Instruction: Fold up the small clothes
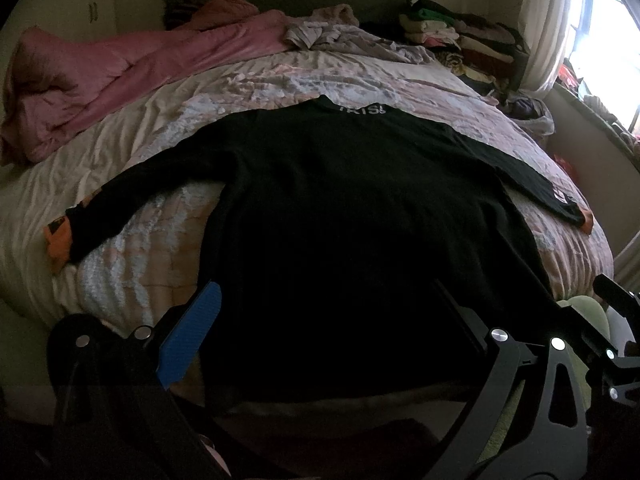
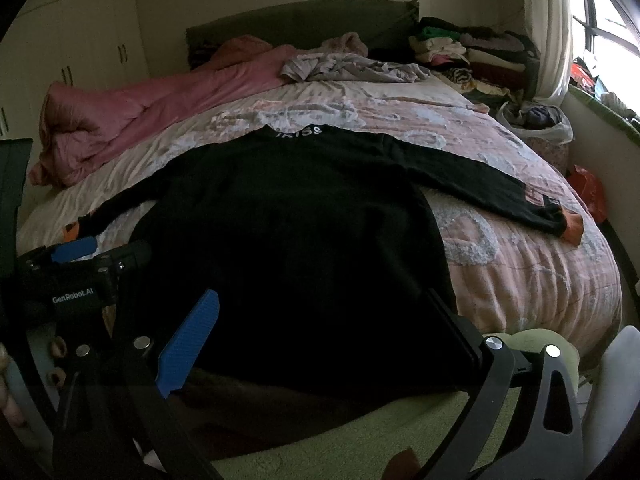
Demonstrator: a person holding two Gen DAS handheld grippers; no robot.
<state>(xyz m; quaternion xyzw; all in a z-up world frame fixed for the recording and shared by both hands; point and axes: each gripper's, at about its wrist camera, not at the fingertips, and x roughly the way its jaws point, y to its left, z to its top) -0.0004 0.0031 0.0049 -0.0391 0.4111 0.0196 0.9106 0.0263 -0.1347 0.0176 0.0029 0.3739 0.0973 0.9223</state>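
Left wrist view: one black long-sleeved shirt (image 1: 340,208) of soft matte knit lies flat on the bed (image 1: 132,248), both sleeves spread outward, each ending in an orange cuff, white lettering at the collar. The quilted bedspread is pale pink with a raised, fuzzy pattern. One crumpled pink duvet (image 1: 100,76) lies along the far left edge, and one stack of folded clothes (image 1: 452,36) sits near the headboard. The left tool (image 1: 320,332) is spread wide, its ribbed blue pad left of the hem and its black finger over the hem's right part, pinching nothing. From the right wrist view, the right tool (image 2: 320,334) is likewise spread, straddling the shirt's near hem without gripping it.
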